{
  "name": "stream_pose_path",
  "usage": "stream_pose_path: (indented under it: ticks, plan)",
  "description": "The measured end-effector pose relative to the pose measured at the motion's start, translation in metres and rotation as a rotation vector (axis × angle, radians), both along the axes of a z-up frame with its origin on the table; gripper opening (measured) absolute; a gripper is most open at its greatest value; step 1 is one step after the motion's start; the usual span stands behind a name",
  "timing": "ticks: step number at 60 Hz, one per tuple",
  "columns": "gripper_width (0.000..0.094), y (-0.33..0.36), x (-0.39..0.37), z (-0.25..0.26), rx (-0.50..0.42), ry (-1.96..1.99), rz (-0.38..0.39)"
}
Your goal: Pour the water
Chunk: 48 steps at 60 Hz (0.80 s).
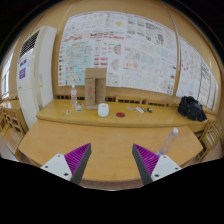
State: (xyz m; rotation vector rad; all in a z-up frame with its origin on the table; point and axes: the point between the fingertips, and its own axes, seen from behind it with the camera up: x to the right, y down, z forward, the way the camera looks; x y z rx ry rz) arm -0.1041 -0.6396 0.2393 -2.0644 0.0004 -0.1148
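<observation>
Bright even indoor light, soft faint shadows, strong fisheye bending at edges, slightly soft detail

I am looking across two wooden surfaces. The near wooden table (pixel 100 150) is lying just beyond my fingers, and a clear bottle (pixel 169 140) is standing upright on it — ahead of my right finger, close to that table's edge. Beyond it, a long wooden bench (pixel 140 118) is running along the wall. A tall cardboard box (pixel 95 88) is standing on it, with a clear plastic bottle (pixel 73 98) beside it and a white cup (pixel 103 110) just in front. A small red thing (pixel 121 114) is lying nearby — I cannot tell what it is. A black bag (pixel 191 108) is resting at the bench's far end.
</observation>
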Motion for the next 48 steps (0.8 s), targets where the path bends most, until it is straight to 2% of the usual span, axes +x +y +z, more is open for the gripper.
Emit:
stream_pose_path:
  ticks: [10, 15, 23, 29, 34, 48]
  plan:
    - [0.0846, -0.016, 0.046, -0.065, -0.101, 0.010, -0.062]
    - [0.0847, -0.021, 0.111, -0.125, -0.139, 0.008, -0.088]
    - [0.0848, -0.022, 0.196, -0.184, -0.180, -0.008, -0.140]
    - [0.0852, -0.002, 0.259, -0.209, -0.159, 0.001, -0.177]
    - [0.0861, 0.026, 0.304, -0.211, -0.115, 0.007, -0.185]
    - [0.0855, 0.137, 0.368, -0.205, 0.051, 0.016, -0.105]
